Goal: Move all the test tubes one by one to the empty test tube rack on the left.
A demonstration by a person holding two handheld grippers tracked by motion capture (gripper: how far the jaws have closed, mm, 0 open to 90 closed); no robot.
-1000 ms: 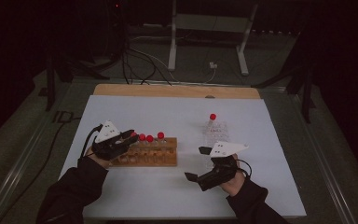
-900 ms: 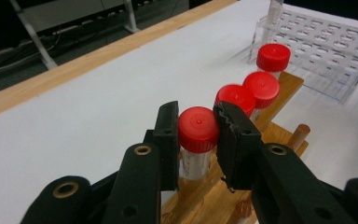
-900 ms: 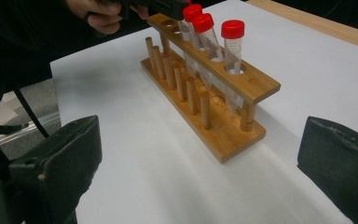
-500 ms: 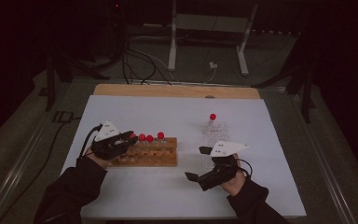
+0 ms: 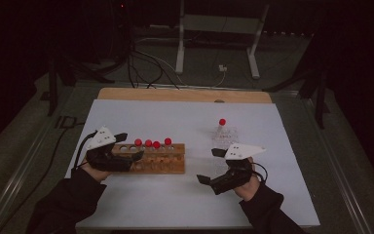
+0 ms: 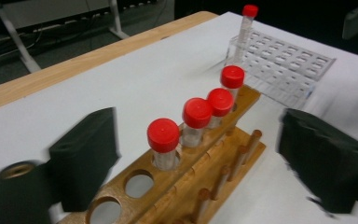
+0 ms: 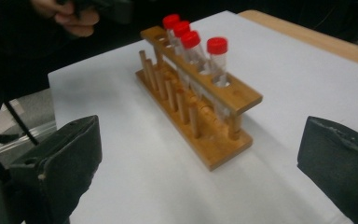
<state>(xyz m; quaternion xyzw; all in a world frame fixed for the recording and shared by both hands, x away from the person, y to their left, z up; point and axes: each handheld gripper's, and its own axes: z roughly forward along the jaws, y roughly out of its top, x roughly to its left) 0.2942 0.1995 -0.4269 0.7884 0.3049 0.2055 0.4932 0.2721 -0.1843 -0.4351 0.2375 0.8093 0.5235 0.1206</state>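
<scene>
Left tool (image 5: 129,147), jaws spread, straddles the wooden rack (image 5: 163,161) at lower left, likely poised to pinch a red-capped tube (image 6: 164,142).

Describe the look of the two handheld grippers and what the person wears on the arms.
Each gripper, left and right, has a black body, two broad black jaws and a pale grey three-cornered plate on top. A dark cable trails from the left one, and another loops by the right one. The person's sleeves are long and dark.
</scene>
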